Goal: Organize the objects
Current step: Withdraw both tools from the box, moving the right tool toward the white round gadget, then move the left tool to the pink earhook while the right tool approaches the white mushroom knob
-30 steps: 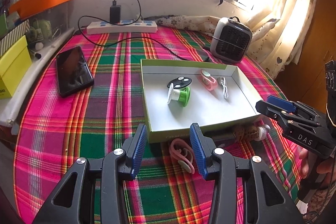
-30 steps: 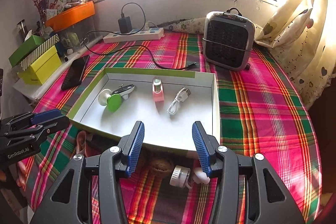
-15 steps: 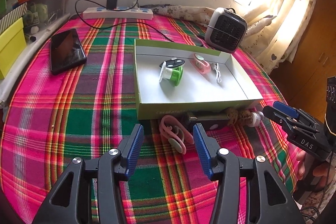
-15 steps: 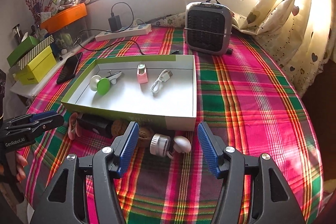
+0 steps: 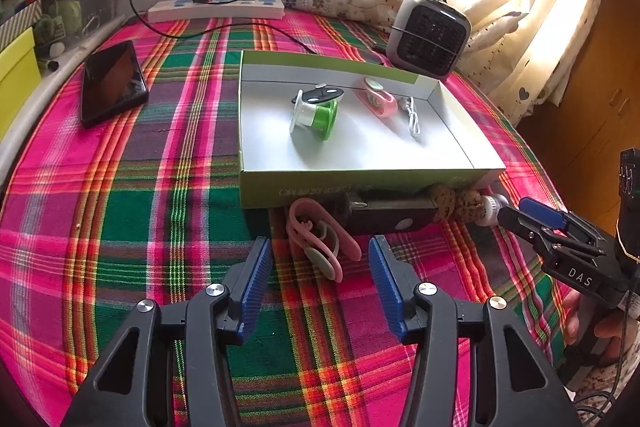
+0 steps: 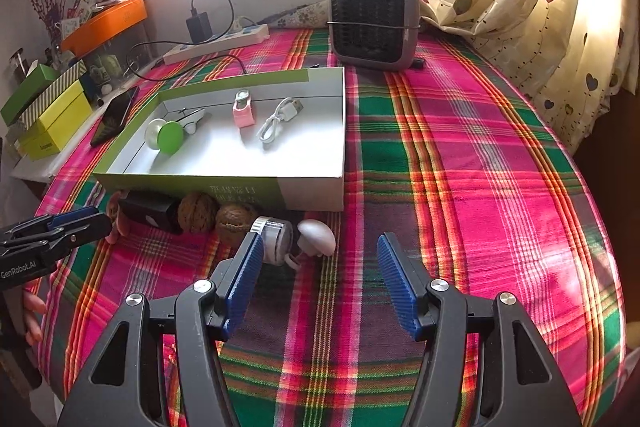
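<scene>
Bright plaid cloth in pink, green and orange covers the tabletop under a sunlit window. Nearest the left wrist camera, the left gripper has its jaws apart and opening, holding nothing; a pink clip lies flat on the cloth just ahead of the fingertips, its long axis running from the box's near wall back toward the gripper. Beside it, against that same wall, a black device lies lengthwise along the wall, then two walnuts and a small silver-capped white piece with a white dome touching it. The right gripper stands with its jaws spread and nothing clamped, its left finger overlapping the silver-capped piece in view; whether it touches I cannot tell.

Beyond, the shallow green-rimmed box sits near the tabletop's middle. Inside it are a green-and-white reel lying on its side, a dark oval fob behind it, a pink clip holder angled toward the far right corner, and a coiled white cable.

Farther off, a phone lies near the left edge, a power strip along the far edge, and a small heater at the far right.
</scene>
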A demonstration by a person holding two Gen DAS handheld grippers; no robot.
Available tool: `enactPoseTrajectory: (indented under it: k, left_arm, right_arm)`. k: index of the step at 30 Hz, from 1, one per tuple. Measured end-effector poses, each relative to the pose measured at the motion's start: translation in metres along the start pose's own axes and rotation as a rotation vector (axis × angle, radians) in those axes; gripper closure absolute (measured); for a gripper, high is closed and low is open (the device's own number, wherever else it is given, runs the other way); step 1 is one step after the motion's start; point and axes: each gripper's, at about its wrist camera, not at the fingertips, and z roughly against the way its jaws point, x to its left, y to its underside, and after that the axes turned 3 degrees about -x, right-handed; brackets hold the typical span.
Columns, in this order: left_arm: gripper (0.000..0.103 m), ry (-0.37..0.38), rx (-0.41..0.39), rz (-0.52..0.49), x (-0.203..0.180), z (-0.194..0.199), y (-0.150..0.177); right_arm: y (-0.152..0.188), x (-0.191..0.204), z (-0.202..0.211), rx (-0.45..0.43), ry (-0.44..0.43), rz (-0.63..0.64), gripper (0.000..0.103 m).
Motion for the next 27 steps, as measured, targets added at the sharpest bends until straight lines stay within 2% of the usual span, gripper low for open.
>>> enactPoseTrajectory:
  k: [11, 27]
  left_arm:
    - [0.054, -0.019, 0.014, -0.004, -0.001, -0.008, -0.001]
    - [0.054, -0.050, 0.013, -0.007, -0.004, -0.015, -0.008]
  right_arm:
    - [0.000, -0.022, -0.005, 0.004, 0.016, -0.075, 0.043]
    - [-0.007, -0.012, -0.024, 0.045, -0.009, -0.022, 0.043]
